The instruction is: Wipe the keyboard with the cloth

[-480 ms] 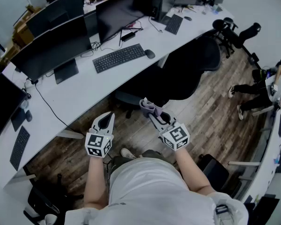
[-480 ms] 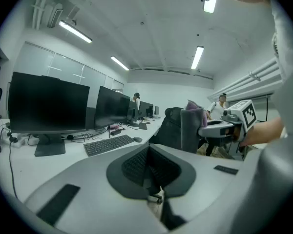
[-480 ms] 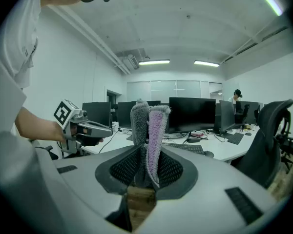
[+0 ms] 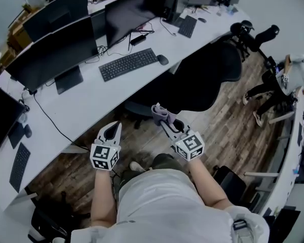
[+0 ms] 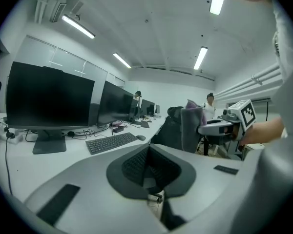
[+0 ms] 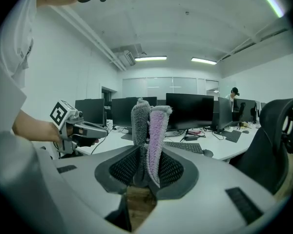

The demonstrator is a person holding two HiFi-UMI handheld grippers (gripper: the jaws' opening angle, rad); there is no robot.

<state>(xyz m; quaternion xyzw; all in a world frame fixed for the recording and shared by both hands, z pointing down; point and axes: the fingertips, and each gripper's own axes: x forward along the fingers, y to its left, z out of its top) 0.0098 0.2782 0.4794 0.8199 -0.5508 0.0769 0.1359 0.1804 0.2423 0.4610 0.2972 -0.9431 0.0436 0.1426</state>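
Note:
A black keyboard lies on the long white desk in front of two dark monitors, with a mouse at its right end. My right gripper is shut on a folded grey and purple cloth, held over the floor short of the desk. In the right gripper view the cloth stands up between the jaws, with the keyboard beyond it. My left gripper is shut with nothing in it, level with the right one. The left gripper view shows the keyboard ahead.
A black office chair stands between my right gripper and the desk. Monitors, cables and a second keyboard sit further along the desk. Another keyboard lies at the left. A seated person is at the right edge.
Both grippers hold nearly the same pose. The person at the right edge has shifted a little.

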